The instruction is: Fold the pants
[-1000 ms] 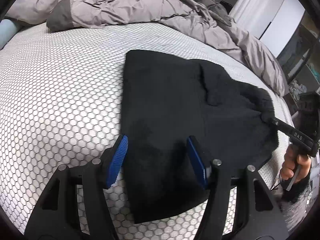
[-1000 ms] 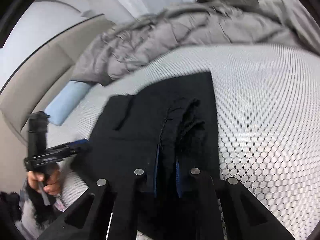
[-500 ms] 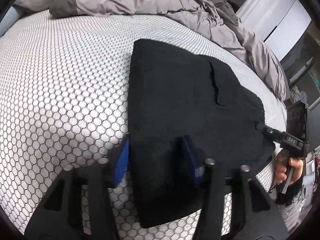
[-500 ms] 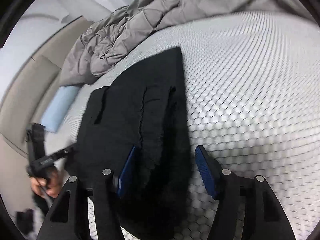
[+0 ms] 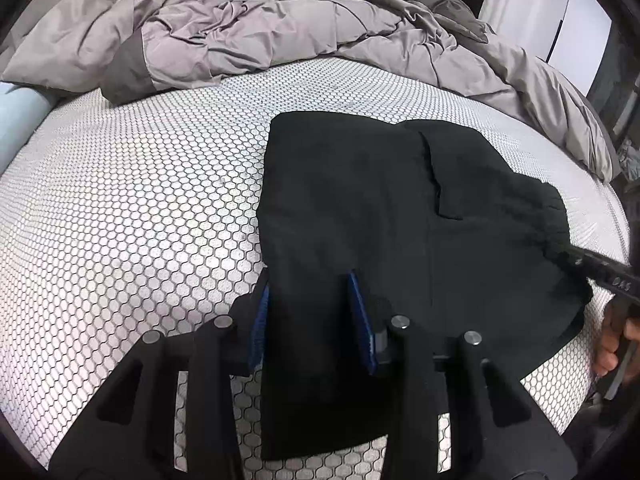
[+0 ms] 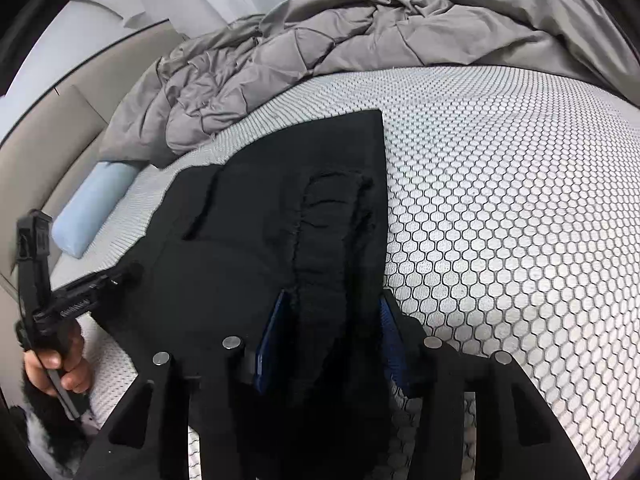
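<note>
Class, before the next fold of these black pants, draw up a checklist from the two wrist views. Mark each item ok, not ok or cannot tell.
1. Pants lie on the mattress, folded into a compact stack: ok.
2. Left gripper jaws apart, straddling the near edge: ok.
3. Right gripper jaws apart around the gathered waistband: ok.
4. Cloth actually pinched by either gripper: not ok, both open.
5. Duvet clear of the pants: ok.
6. Layers underneath aligned: cannot tell.

I see a mattress (image 5: 140,208) with a white honeycomb cover, a rumpled grey duvet (image 5: 260,28) at its far side, a pale blue bolster (image 6: 94,208) against the beige headboard (image 6: 60,128), and white wardrobe doors (image 5: 548,12) beyond.
</note>
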A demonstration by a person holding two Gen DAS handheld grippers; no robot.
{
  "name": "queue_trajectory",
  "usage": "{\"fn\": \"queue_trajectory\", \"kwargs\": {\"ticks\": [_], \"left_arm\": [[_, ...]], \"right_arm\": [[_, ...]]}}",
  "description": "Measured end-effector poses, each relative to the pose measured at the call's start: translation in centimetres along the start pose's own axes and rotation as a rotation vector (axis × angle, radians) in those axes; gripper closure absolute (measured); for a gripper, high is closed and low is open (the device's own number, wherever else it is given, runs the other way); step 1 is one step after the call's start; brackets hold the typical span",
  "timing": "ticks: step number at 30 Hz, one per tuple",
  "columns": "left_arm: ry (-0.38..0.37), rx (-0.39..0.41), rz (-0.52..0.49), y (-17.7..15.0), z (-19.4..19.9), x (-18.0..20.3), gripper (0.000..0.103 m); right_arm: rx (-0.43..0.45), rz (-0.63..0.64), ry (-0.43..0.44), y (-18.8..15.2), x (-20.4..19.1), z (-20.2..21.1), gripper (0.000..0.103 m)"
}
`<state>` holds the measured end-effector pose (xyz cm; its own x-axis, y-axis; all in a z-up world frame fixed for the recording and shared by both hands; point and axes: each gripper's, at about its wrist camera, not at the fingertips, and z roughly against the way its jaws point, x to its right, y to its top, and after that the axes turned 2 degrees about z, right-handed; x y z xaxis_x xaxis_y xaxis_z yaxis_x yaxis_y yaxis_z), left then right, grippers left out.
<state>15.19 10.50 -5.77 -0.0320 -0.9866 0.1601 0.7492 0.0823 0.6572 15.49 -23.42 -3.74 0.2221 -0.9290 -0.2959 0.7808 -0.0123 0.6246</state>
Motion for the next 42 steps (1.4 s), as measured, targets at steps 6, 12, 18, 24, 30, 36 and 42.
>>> {"fn": "queue_trajectory", "kwargs": {"ticks": [6, 12, 18, 24, 30, 36, 42], "left_arm": [[0.019, 0.018, -0.044, -1.0, 0.8, -0.1, 0.070], [0.026, 0.033, -0.061, -1.9, 2.1, -0.3, 0.069], [0.023, 0.064, -0.051, -2.9, 4.1, -1.5, 0.066], [0.032, 0.137, 0.041, -4.0, 6.9, -2.5, 0.030], [0.009, 0.278, 0.050, -5.9, 10.4, -0.3, 0.001], [0.036, 0.416, -0.027, -7.0, 12.2, 2.9, 0.001], [0.008, 0.416, -0.025, -7.0, 12.6, 4.0, 0.001]], "right_arm": [[0.006, 0.060, 0.037, -1.6, -0.3, 2.3, 0.039], [-0.052, 0.092, -0.018, -2.6, 0.4, 2.4, 0.027], [-0.010, 0.182, -0.131, -3.6, -0.2, 4.7, 0.022], [0.192, 0.183, -0.124, -4.5, -0.8, 9.0, 0.006], [0.387, 0.243, -0.053, -6.4, -3.7, 11.4, 0.000], [0.393, 0.310, -0.056, -7.6, -6.8, 10.8, 0.000], [0.372, 0.325, -0.063, -7.5, -7.9, 9.5, 0.000]]}}
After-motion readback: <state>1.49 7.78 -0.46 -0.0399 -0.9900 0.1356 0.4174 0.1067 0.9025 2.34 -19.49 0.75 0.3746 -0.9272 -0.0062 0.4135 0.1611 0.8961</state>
